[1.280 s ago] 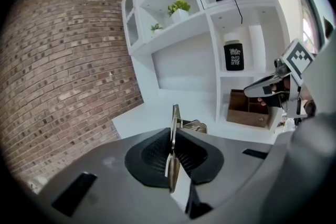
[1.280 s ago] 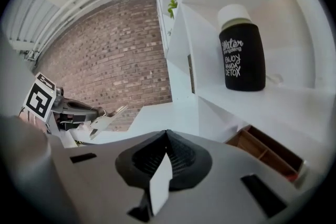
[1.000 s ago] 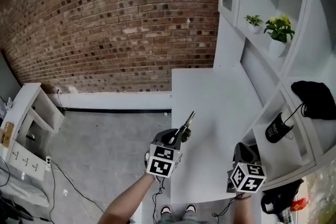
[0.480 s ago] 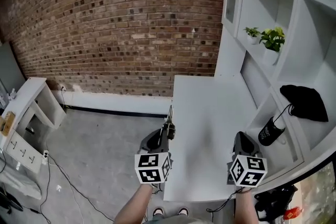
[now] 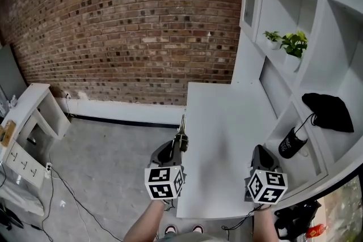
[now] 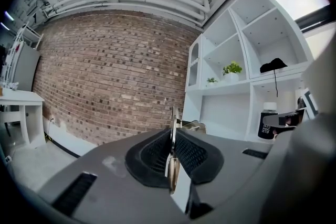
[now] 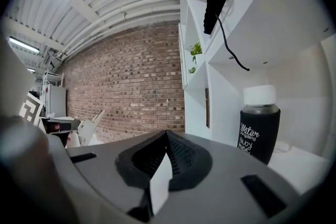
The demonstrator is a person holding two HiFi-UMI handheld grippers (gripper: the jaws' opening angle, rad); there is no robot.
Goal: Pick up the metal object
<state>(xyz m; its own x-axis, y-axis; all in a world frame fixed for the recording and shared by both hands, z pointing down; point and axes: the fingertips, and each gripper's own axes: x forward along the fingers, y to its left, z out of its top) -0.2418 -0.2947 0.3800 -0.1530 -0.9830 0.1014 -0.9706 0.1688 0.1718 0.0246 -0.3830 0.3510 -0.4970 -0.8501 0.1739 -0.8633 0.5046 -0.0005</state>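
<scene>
A thin metal object sticks up and forward out of my left gripper, which is shut on it just off the left edge of the white table. In the left gripper view the metal object stands edge-on, pinched between the closed black pads. My right gripper hovers over the table's right side, near the shelf unit. In the right gripper view that gripper is shut with nothing between its pads.
A white shelf unit lines the table's right side, holding a black water bottle, a black cloth with a cord and small potted plants. A brick wall stands behind. A white side table is at far left.
A second ago the metal object tilted right over the table's left part; my left gripper has since carried it left and nearer upright at the table's edge. The right gripper has barely moved.
</scene>
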